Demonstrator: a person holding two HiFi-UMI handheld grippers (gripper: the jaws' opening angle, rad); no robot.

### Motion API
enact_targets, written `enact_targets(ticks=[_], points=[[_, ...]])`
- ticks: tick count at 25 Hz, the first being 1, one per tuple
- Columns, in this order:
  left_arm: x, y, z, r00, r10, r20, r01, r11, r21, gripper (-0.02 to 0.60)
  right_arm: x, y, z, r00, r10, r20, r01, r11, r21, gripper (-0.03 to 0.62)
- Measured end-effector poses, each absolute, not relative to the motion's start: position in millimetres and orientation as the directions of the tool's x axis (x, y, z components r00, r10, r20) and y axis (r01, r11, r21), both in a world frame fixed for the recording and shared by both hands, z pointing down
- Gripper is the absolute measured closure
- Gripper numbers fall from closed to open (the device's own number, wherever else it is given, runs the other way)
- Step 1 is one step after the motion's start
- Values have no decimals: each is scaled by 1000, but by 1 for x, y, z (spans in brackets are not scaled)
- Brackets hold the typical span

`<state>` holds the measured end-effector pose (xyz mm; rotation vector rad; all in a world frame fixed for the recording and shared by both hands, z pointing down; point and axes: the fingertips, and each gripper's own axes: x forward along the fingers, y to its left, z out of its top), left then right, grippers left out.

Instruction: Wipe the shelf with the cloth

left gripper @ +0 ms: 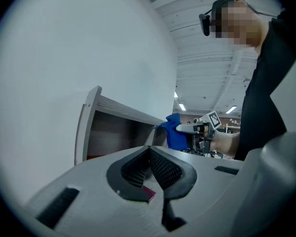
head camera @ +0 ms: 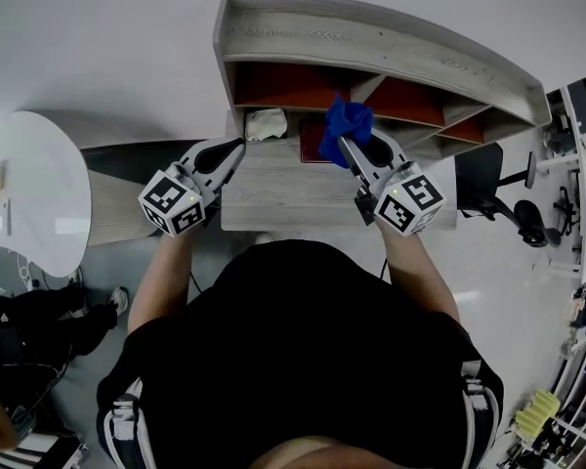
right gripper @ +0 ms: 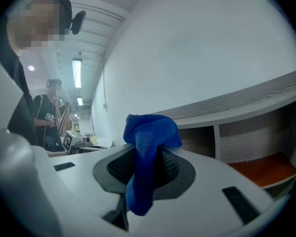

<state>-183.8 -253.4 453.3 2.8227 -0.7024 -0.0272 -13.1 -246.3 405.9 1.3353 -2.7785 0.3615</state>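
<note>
Gripping cloth [right gripper: 149, 135] in right tongs [right gripper: 146, 163], jaws pinched tight on its middle. Bunched at 12 o'clock above the jaws, tail hanging to 6 between them; long axis 12–6 in right gripper view. In head view, sticking out past the tong tips at 12, at middle opening of shelf [head camera: 391, 49], over counter [head camera: 283, 201]. Holding left tongs [left gripper: 150, 154] closed, pads touching, nothing clamped; at 9 o'clock of cloth, well apart, tips pointing to 1, near white wad [head camera: 266, 123] in left opening.
</note>
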Motion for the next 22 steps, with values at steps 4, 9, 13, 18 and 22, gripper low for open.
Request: enact_targets(ticks=[4,9,13,18,22], points=[[-199,-268,458,881,-473,38,-467,-852,238,565,-27,-260,408,-635,-760,139,-770,609,-190,513],[-201,-279,460,877,-477,53,-474,-844,250,565,-33,-264,407,-645,-753,130,-761,619,-194,513],[-201,-280,456,874,-483,52,-481,-843,241,565,-36,-263,403,-658,-744,118,-750,631,-198,513],[-191,-272,448,866,-498,48,-495,-838,229,565,-25,-257,397,-670,-734,112,-740,649,-176,513],[-177,-268,440,845,-533,45,-529,-820,216,565,-7,-256,393,-698,-708,110,-715,679,-165,513]])
